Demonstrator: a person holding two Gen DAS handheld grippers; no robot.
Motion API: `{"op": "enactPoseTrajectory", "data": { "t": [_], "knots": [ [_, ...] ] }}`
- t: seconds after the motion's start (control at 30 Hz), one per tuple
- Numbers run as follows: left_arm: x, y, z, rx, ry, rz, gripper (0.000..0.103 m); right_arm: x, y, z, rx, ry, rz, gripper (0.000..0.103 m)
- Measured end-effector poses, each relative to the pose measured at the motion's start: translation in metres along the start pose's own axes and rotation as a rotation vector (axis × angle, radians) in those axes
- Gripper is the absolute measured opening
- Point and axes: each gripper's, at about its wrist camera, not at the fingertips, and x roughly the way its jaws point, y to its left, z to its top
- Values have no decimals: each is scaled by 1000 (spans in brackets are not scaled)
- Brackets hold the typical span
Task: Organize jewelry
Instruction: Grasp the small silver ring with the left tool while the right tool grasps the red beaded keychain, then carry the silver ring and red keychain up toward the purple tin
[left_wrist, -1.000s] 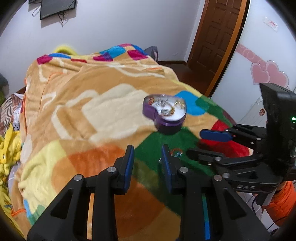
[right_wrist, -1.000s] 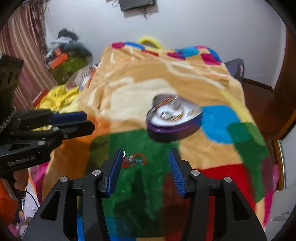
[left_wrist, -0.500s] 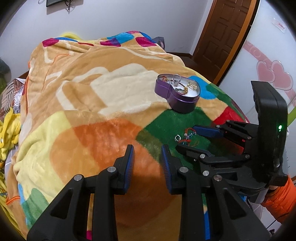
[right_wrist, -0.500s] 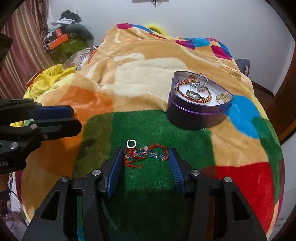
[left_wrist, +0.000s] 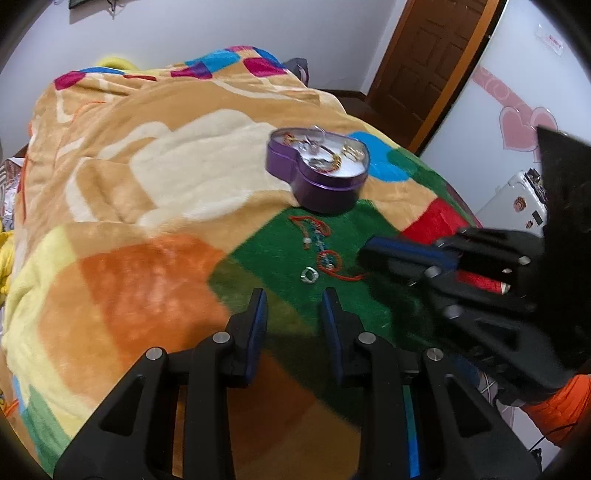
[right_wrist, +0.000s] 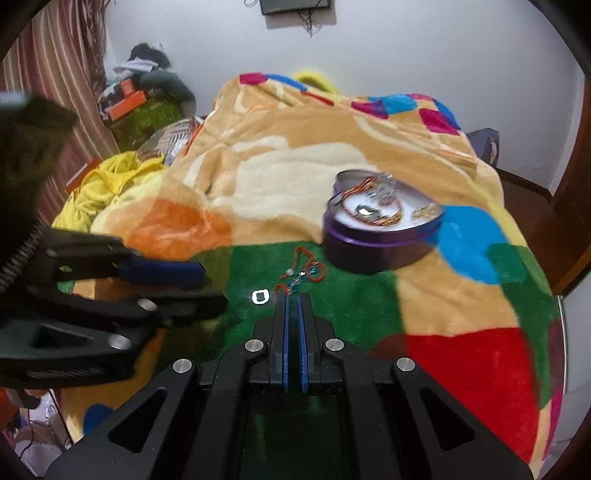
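A purple heart-shaped tin (left_wrist: 317, 173) (right_wrist: 380, 225) holding several pieces of jewelry sits on the colourful blanket. A red beaded bracelet (left_wrist: 321, 247) (right_wrist: 303, 271) and a silver ring (left_wrist: 309, 274) (right_wrist: 260, 296) lie on the green patch in front of the tin. My right gripper (right_wrist: 293, 297) is shut with its tips on the near end of the bracelet. It also shows in the left wrist view (left_wrist: 373, 258), beside the bracelet. My left gripper (left_wrist: 293, 299) is open and empty, just short of the ring; it shows at the left in the right wrist view (right_wrist: 210, 288).
The blanket (left_wrist: 147, 192) covers a bed. Yellow cloth (right_wrist: 107, 184) and clutter lie at the bed's left side. A brown door (left_wrist: 424, 66) and a white wall with pink hearts (left_wrist: 524, 125) are at the right.
My right gripper has closed on the near end of the bracelet. Both grippers have moved forward, closer to the ring, the bracelet and the tin.
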Motion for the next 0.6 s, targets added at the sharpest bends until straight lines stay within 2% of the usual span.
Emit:
{"op": "enactPoseTrajectory", "data": {
  "t": [0.17,0.3,0.43,0.53,0.6],
  "knots": [
    [16,-6,4,7,15,14,29,-14,-15,-2,22,-15,-29,4],
    [24,-7,7,5,22,3,24,-15,-30,-3,92,22,2,4],
    [27,-8,6,4,17,6,9,-14,-34,-4,138,56,42,5],
    [22,-10,2,7,-6,23,9,-12,-29,-3,136,65,41,15],
    [16,-11,-1,11,-24,39,9,-11,-23,-2,133,59,46,32]
  ]
}}
